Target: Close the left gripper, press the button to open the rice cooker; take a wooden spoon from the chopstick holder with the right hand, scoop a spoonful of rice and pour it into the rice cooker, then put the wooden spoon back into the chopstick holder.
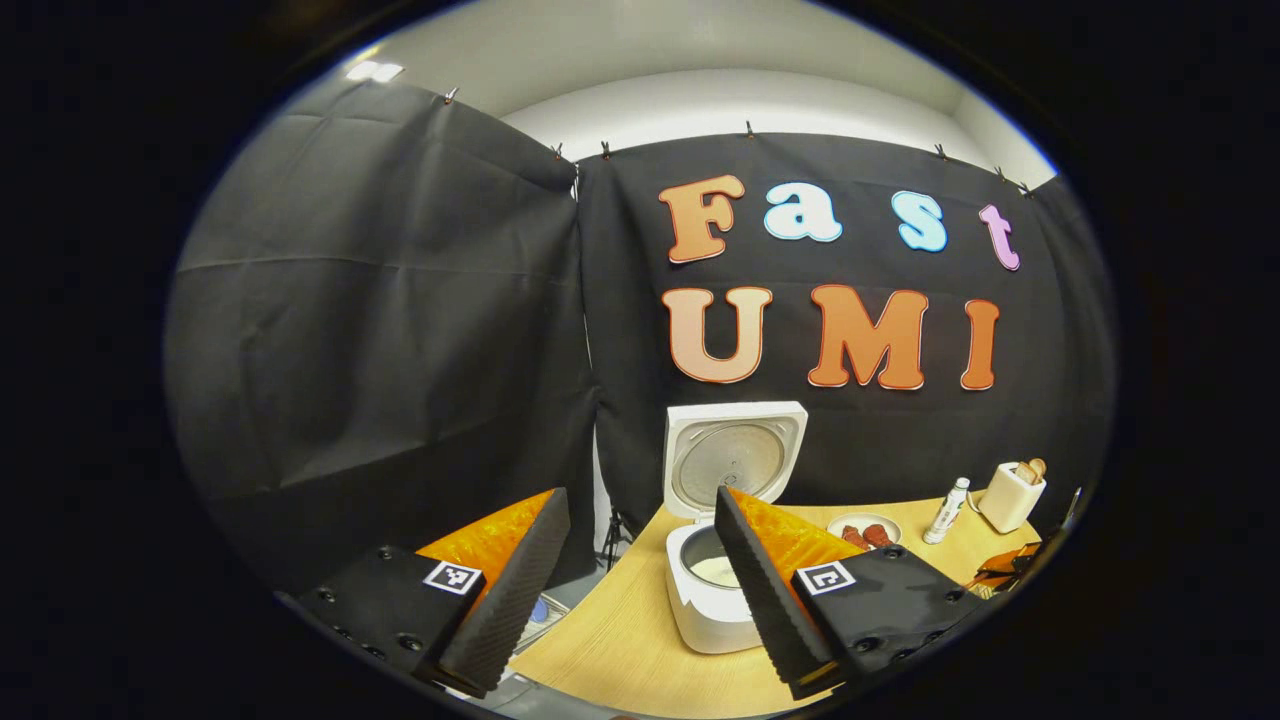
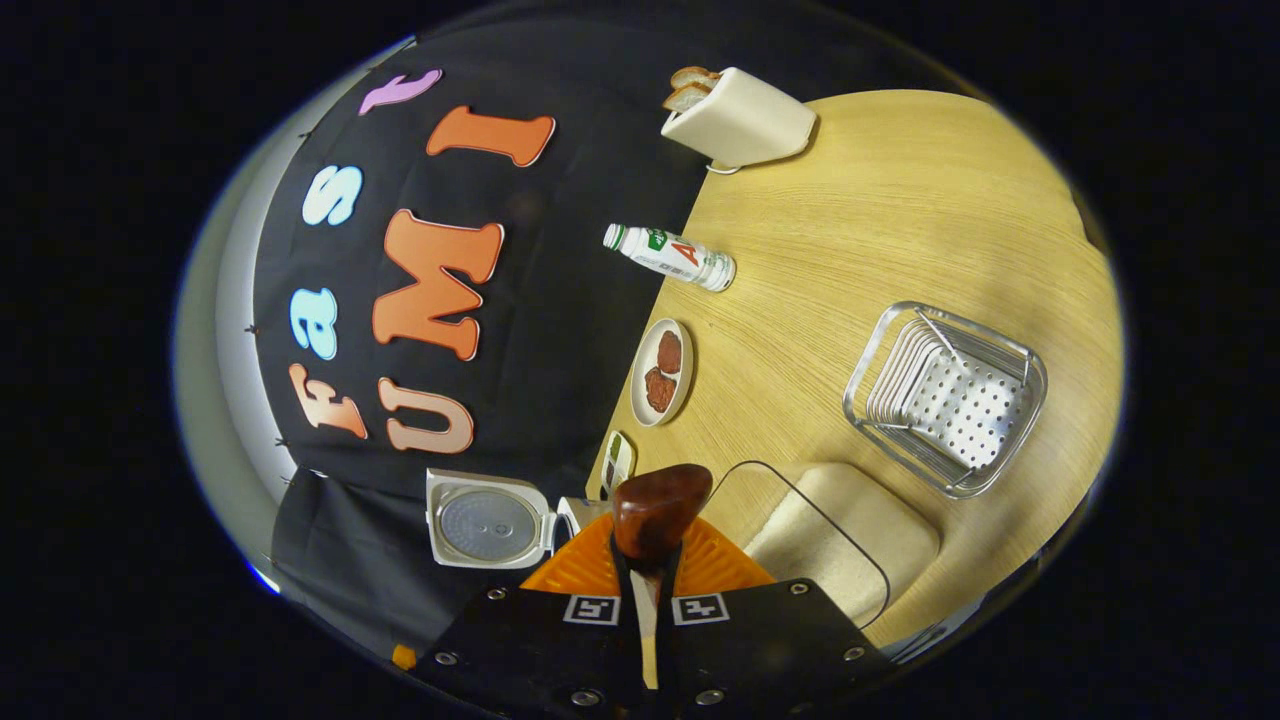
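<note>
The white rice cooker (image 1: 712,600) stands open on the wooden table (image 1: 620,640), lid (image 1: 735,455) upright, with pale contents in its pot. My left gripper (image 1: 640,500) hovers before it, open and empty; its right finger (image 1: 760,590) overlaps the pot. In the right gripper view, which is rolled sideways, my right gripper (image 2: 648,565) is shut on the handle of a wooden spoon (image 2: 655,510). The spoon's brown bowl sticks out past the fingertips, beside a clear box of rice (image 2: 840,545). I cannot tell whether it carries rice. The cooker's lid (image 2: 490,520) shows to its left. A perforated metal holder (image 2: 950,395) stands beyond.
A plate of reddish food (image 2: 662,372), a small bottle (image 2: 670,255) and a cream toaster with bread (image 2: 740,120) line the table's back edge along the black cloth wall. The same plate (image 1: 865,530), bottle (image 1: 945,510) and toaster (image 1: 1010,495) appear right of the cooker.
</note>
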The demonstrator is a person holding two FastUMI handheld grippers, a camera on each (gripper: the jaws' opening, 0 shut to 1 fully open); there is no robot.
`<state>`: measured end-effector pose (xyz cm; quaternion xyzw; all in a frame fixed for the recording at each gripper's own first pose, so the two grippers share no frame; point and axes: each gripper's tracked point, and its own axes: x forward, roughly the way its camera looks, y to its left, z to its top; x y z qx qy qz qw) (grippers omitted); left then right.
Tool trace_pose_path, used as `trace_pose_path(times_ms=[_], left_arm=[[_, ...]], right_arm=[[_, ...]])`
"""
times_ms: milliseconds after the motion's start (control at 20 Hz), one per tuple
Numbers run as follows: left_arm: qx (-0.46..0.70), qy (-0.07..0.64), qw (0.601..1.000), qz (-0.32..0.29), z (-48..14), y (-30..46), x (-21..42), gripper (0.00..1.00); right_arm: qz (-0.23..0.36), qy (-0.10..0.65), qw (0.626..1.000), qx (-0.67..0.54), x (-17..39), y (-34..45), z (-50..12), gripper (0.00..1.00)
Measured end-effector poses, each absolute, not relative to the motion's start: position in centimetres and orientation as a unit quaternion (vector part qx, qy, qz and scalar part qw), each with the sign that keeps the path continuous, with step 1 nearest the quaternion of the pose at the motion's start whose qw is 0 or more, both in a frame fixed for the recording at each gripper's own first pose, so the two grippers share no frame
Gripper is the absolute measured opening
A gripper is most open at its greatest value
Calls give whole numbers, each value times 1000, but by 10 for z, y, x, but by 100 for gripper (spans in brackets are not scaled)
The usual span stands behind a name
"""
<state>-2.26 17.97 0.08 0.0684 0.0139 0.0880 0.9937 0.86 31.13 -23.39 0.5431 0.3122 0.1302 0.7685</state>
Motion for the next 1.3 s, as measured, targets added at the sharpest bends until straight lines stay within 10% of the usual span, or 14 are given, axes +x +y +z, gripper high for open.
trace_pose_path(times_ms=[1300], left_arm=[[61,29,996,63,-15,195,28,99]], right_arm=[[191,294,758,550,90,441,-103,5]])
